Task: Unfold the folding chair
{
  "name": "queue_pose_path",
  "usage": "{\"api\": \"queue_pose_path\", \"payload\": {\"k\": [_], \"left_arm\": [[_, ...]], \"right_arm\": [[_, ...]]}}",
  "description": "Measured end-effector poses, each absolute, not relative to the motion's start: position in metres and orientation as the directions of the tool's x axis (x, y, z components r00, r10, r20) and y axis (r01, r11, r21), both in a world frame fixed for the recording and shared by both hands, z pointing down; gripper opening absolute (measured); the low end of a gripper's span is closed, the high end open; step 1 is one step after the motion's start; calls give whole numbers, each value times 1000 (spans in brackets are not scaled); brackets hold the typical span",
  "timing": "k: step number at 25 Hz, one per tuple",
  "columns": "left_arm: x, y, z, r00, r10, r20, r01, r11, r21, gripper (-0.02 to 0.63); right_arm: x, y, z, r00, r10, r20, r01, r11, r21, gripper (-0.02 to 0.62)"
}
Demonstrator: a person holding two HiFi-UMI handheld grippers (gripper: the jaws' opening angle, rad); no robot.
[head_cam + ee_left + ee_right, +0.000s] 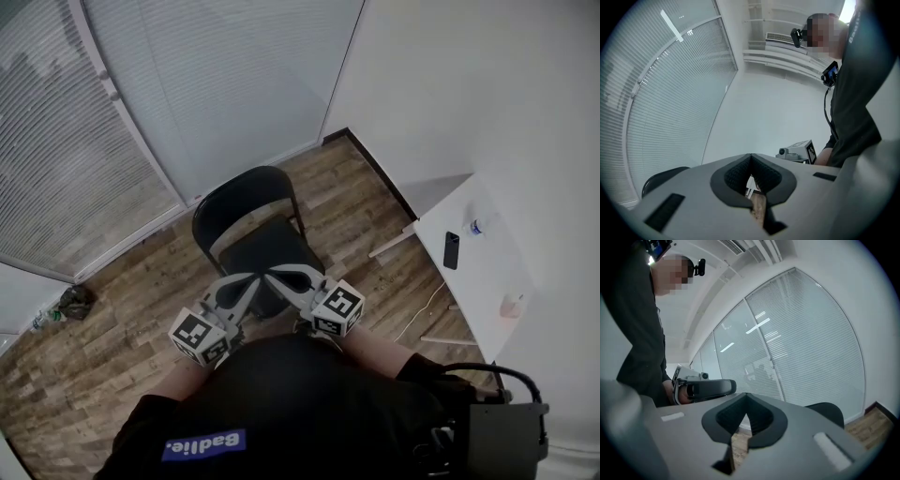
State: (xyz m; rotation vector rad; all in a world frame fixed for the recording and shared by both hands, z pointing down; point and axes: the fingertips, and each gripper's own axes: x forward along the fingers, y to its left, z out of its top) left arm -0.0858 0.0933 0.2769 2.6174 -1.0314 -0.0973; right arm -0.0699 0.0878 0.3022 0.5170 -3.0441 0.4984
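Black folding chair [246, 220] is standing opened out on the wood floor [122, 300], seat [272, 251] flat and the rounded backrest [239, 197] on the far side, towards the window blinds [187, 84]. It sits roughly mid-room, right in front of the person.

Both grippers hang over the near edge of the seat, pointing inwards so their tips nearly meet. The left gripper [251, 279] has its jaws pressed together with nothing between them, and the right gripper [275, 274] is the same: jaws together, nothing pinched. In each gripper view only floor shows through the little gap behind the pads. Can't tell from the head view whether either tip actually touches the seat.

Off to the right there's a white table [478, 281] against the wall with a dark phone-looking thing [451, 250] and a small bottle [476, 226] on it. A dark bundle [73, 302] lies on the floor at the left, by the blinds.
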Motion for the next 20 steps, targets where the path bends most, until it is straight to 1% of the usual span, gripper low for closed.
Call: {"api": "queue_pose_path", "payload": {"k": [20], "left_arm": [[-85,87,285,741,-666,84,-652,-682,331,6]], "right_arm": [[-63,81,309,-936,-342,81,-350,879,-325,2]]}}
